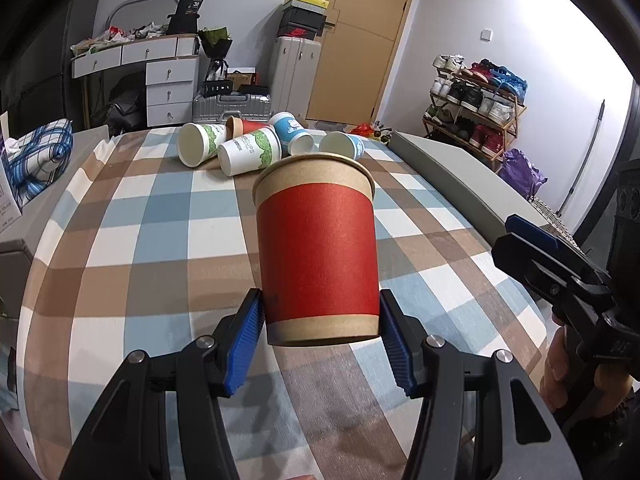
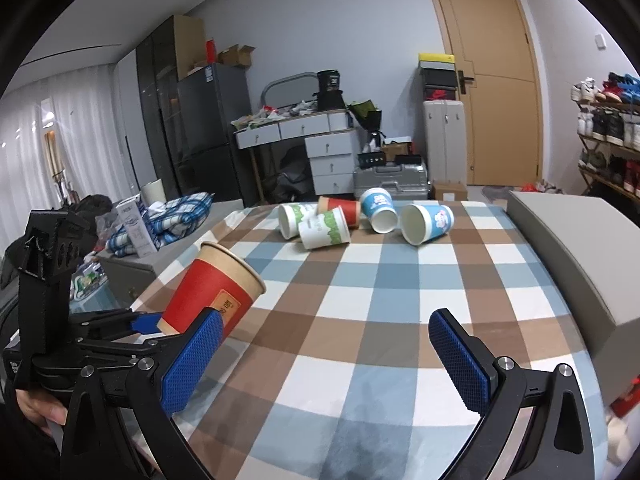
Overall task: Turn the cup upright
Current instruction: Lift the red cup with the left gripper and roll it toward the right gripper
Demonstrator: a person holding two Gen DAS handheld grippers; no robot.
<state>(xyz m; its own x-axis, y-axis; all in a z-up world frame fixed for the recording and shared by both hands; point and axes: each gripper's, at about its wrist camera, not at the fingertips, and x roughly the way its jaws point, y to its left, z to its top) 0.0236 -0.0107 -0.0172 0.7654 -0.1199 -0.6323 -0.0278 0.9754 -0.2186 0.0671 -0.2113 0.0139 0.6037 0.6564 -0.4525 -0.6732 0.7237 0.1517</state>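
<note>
My left gripper (image 1: 322,336) is shut on a red and brown paper cup (image 1: 316,248), held by its base above the checked tablecloth (image 1: 140,240), mouth up. In the right wrist view the same cup (image 2: 212,296) tilts with its mouth toward the upper right, held by the left gripper (image 2: 152,326). My right gripper (image 2: 326,360) is open and empty over the cloth; it also shows at the right edge of the left wrist view (image 1: 536,248).
Several paper cups lie on their sides at the far end of the table: green-white (image 2: 324,228), red (image 2: 340,208), blue (image 2: 380,210) and another blue (image 2: 426,222). A grey box (image 2: 580,256) lies along the right side. Clutter and a folded checked cloth (image 2: 168,220) are left.
</note>
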